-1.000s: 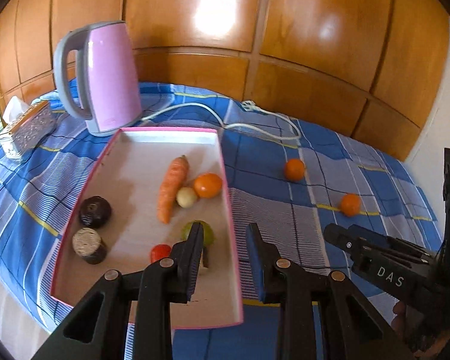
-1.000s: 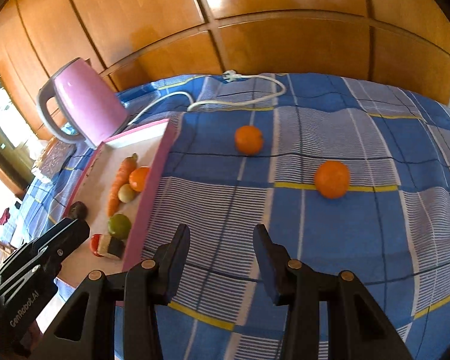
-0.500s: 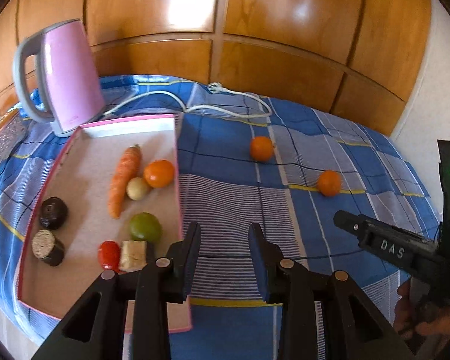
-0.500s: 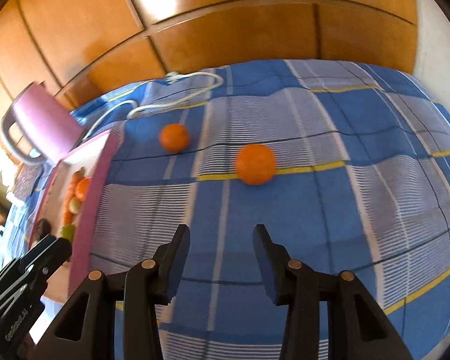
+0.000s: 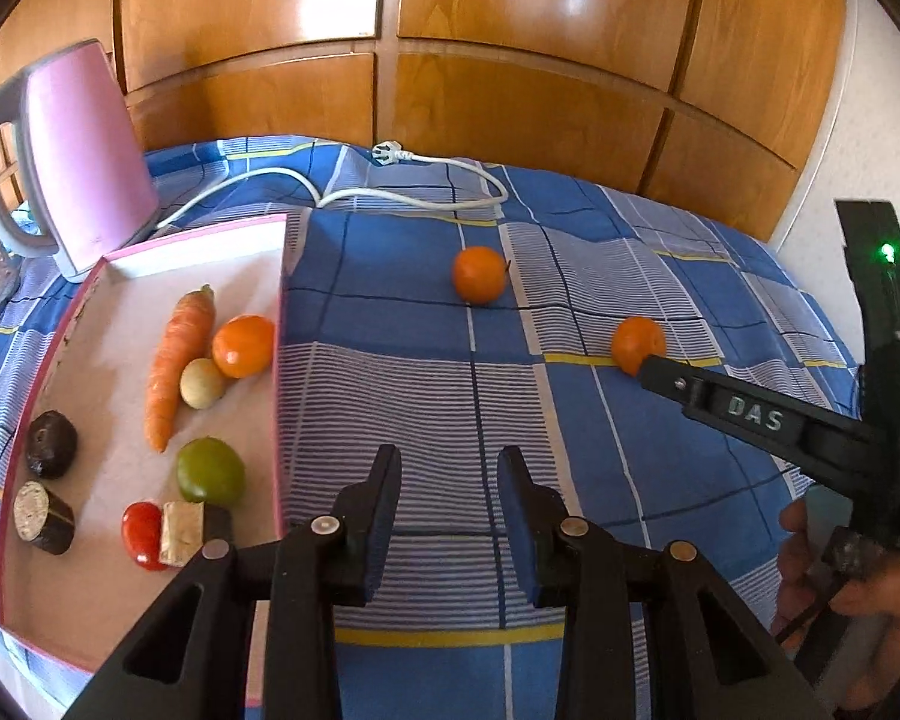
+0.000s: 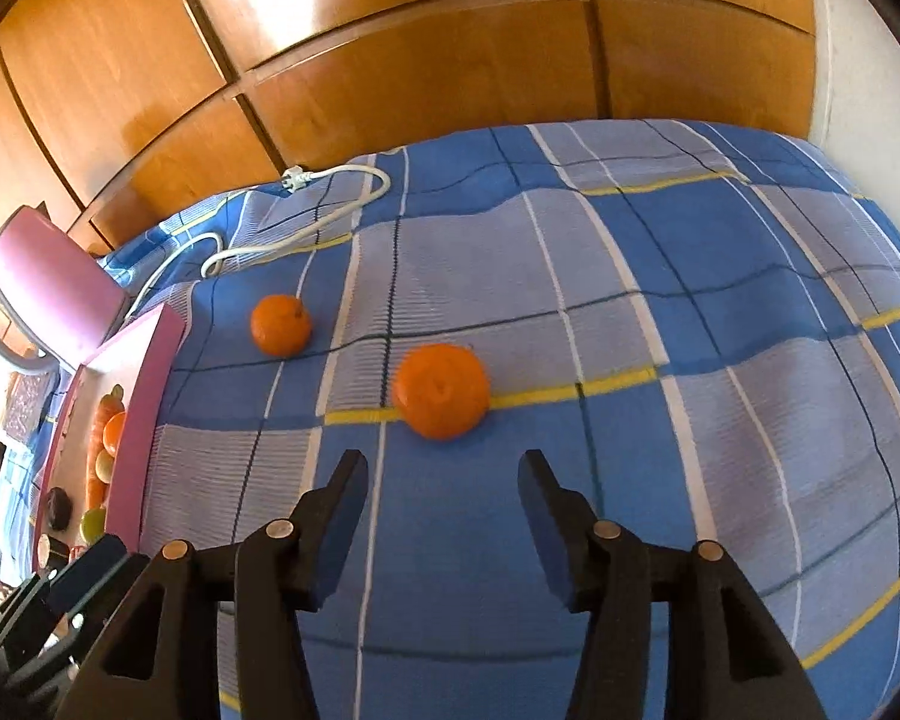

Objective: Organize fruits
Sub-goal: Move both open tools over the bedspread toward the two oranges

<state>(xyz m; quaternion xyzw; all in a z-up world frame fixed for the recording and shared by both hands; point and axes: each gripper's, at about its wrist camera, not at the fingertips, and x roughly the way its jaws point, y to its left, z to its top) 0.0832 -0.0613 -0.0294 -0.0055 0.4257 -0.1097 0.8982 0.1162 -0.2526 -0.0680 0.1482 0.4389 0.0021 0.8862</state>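
Here your right gripper [image 6: 444,483] points down at the blue checked cloth [image 6: 690,360], and its jaws have just been opening: they stand spread, with nothing between them. The near orange [image 6: 441,390] lies on the cloth just ahead of the fingertips, on a yellow stripe, not touched by them. The far orange [image 6: 281,324] lies behind it and to the left, nearer to the tray [image 6: 144,396], apart from both. Your left gripper [image 5: 449,483] hangs over the cloth just to the right of the tray's pink wall; its jaws have a narrow gap and pinch nothing. In the left view the tray holds a carrot [image 5: 177,360], a third orange [image 5: 243,345] that touches a small pale fruit [image 5: 201,383], a green fruit [image 5: 210,471], a red piece [image 5: 141,534], a pale block [image 5: 181,531] and two dark round pieces [image 5: 51,444] at the left wall. A pink kettle [image 5: 84,162] stands behind the tray, and its white cord [image 5: 402,195] lies loose on the cloth. At the right edge of that view, your hand [image 5: 852,576] holds the right gripper, and its tip is just in front of the near orange.
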